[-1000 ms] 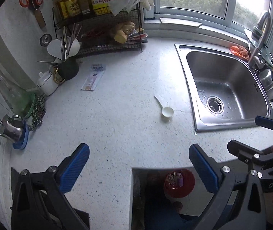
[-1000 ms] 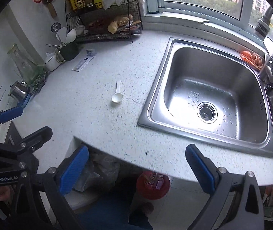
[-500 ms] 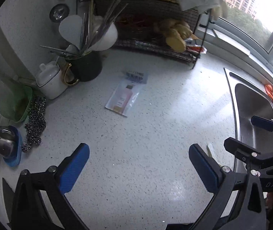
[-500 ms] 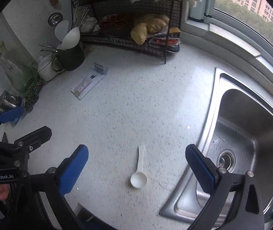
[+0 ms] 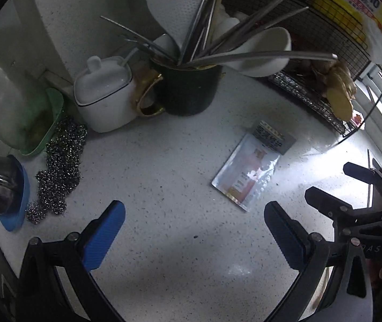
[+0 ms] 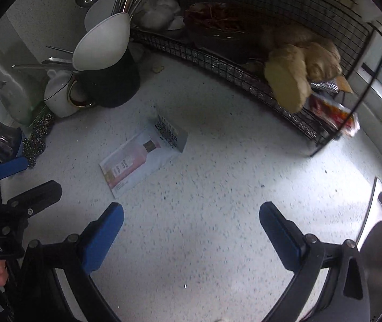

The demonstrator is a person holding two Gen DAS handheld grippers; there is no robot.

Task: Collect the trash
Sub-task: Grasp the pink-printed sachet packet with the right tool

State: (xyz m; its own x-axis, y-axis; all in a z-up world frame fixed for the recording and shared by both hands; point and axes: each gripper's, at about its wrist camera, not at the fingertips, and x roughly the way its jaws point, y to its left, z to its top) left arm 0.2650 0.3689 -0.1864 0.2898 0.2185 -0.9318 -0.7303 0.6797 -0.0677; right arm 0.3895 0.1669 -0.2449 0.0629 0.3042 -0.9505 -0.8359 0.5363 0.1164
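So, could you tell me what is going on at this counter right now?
A person is holding two grippers over the speckled countertop to collect trash. The left gripper and right gripper are both open and empty. A flat plastic wrapper lies on the counter just ahead of them, untouched, in front of the black utensil mug and the wire rack. Nothing has been picked up yet.

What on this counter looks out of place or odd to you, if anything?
A flat empty packet lies loose on the speckled counter, at a slant in front of the black utensil mug, apart from the other things; it looks like litter. Both the left gripper and the right gripper are open and hold nothing.
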